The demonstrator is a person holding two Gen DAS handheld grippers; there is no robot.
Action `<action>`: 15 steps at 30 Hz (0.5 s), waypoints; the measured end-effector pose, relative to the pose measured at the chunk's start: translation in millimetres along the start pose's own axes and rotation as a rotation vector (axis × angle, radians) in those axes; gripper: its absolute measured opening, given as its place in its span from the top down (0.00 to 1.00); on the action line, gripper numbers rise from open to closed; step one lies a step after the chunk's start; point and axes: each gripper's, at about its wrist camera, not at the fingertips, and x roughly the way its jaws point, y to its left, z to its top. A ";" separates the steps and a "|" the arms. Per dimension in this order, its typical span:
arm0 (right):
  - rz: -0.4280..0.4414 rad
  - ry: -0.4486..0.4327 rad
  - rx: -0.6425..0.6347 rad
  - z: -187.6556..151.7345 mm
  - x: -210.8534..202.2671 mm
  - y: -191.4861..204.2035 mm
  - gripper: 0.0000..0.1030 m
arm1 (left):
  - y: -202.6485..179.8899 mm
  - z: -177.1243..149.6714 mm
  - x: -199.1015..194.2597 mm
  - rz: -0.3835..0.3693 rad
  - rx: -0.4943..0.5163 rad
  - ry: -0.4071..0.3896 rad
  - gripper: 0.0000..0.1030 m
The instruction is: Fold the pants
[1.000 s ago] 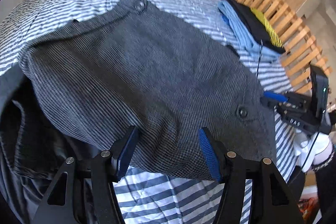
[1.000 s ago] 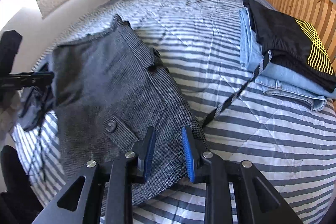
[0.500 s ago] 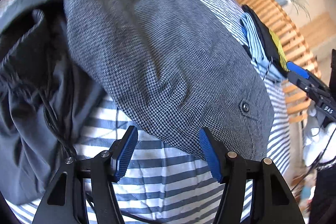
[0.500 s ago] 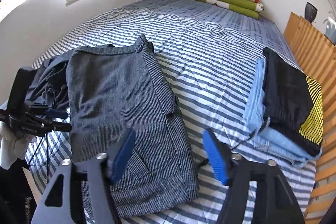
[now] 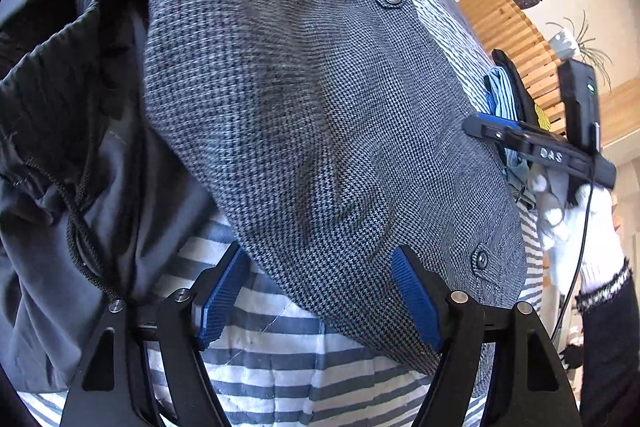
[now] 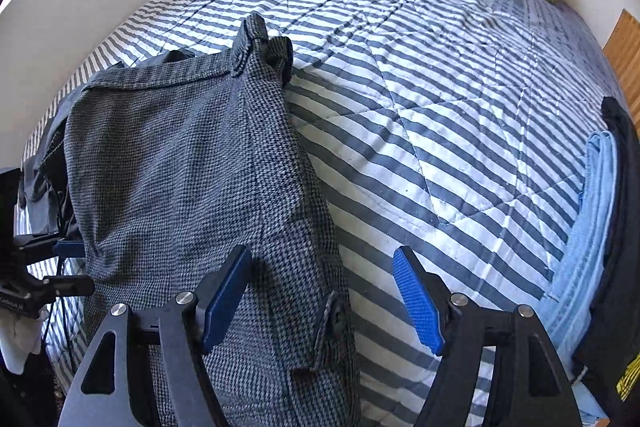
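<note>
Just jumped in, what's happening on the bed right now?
A person with a gripper in each hand is folding grey houndstooth pants on the striped bedspread. The pants lie folded and flat. The right gripper is open above their edge, holding nothing. The left gripper hangs at the near edge, its jaws opening, not gripping. Folded clothes are stacked to one side.

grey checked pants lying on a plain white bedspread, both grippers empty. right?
Not quite. The bedspread is blue-and-white striped, not plain white, as the right wrist view shows. The grey checked pants do lie on it, and both grippers, left gripper and right gripper, are empty.
</note>
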 end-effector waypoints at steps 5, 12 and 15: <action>0.153 0.066 0.030 3.7 30.0 -20.6 0.47 | -6.9 -3.6 2.4 -0.031 -0.031 -0.029 0.26; 0.337 0.058 0.047 7.6 46.5 -26.3 0.55 | -18.7 2.7 13.8 -0.036 -0.028 -0.034 0.69; 0.365 0.076 0.036 8.4 50.5 -22.2 0.78 | -17.4 6.1 23.2 -0.105 -0.071 -0.014 0.86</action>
